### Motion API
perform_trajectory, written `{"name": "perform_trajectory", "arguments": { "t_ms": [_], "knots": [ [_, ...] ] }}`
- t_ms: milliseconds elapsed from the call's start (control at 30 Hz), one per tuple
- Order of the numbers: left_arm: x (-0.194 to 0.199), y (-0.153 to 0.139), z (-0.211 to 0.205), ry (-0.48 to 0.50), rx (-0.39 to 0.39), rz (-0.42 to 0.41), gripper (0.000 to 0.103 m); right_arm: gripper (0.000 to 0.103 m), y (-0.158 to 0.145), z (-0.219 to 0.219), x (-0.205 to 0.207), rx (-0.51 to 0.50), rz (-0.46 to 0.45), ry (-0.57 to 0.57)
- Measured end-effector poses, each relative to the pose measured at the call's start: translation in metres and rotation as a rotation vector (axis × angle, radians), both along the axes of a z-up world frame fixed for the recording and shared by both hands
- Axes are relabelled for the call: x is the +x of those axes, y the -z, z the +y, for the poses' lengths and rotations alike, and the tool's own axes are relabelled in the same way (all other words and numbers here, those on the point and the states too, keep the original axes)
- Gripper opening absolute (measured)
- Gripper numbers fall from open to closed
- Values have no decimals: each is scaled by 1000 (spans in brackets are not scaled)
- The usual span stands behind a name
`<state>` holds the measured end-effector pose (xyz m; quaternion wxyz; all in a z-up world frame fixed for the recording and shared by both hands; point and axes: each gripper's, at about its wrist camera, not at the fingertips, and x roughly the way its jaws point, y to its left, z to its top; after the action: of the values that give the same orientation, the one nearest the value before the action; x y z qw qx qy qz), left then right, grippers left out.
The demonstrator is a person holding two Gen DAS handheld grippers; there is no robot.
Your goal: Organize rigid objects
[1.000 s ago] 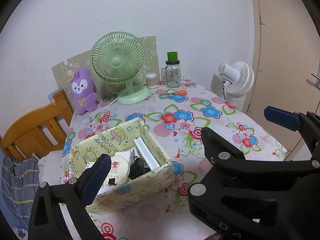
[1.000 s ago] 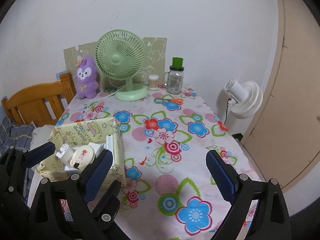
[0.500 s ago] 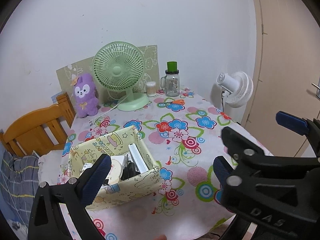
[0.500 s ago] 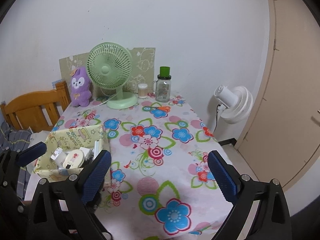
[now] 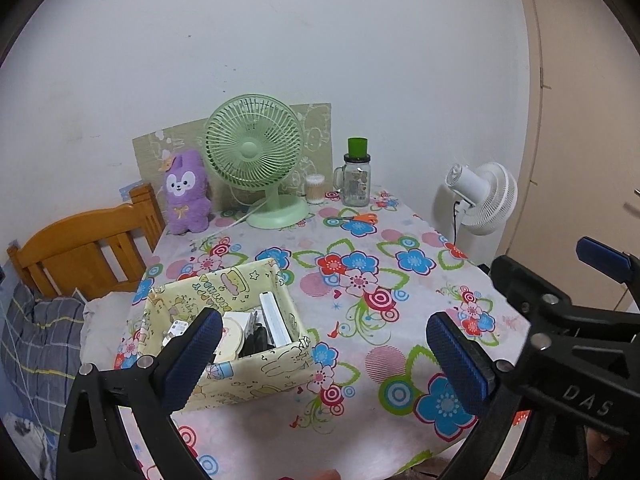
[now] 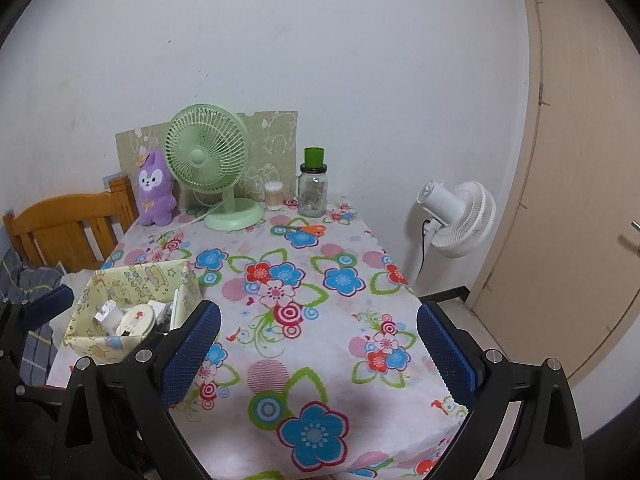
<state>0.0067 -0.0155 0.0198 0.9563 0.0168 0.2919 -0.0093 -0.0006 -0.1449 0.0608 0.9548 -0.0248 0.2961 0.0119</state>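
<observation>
We hold both tools back from the near edge of the table [image 6: 340, 344], above the flowered cloth, and neither carries anything: the left gripper [image 5: 320, 356] has its blue pads spread wide with only cloth between them, and the right gripper [image 6: 318, 350] is spread just as wide over bare tablecloth. The rigid objects we are sorting sit inside the yellow cartoon-print box [image 5: 256, 372], at about 8 o'clock on the table in the left view and about 9 o'clock in the right: a round white compact [image 6: 138, 320], a white plug adapter [image 6: 105, 312], a long white bar [image 5: 274, 318] leaning on the box's right wall, and something dark we cannot make out. No loose item shows on the cloth near us; the orange scissors [image 5: 360, 218] lie far off near 12 o'clock by the green fan [image 5: 256, 156] and the jar [image 5: 356, 180]. We judge the gathering step looks finished or nearly so. If anything remains, the next move calls for a long reach toward 12 o'clock.
</observation>
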Motion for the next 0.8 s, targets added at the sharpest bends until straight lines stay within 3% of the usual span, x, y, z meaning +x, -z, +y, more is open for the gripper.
{"name": "perform_trajectory", "arguments": {
  "t_ms": [800],
  "knots": [
    [9,-5,13,-42,-14,-20,103,103,6,-22,13,42,-26,33]
  ]
}}
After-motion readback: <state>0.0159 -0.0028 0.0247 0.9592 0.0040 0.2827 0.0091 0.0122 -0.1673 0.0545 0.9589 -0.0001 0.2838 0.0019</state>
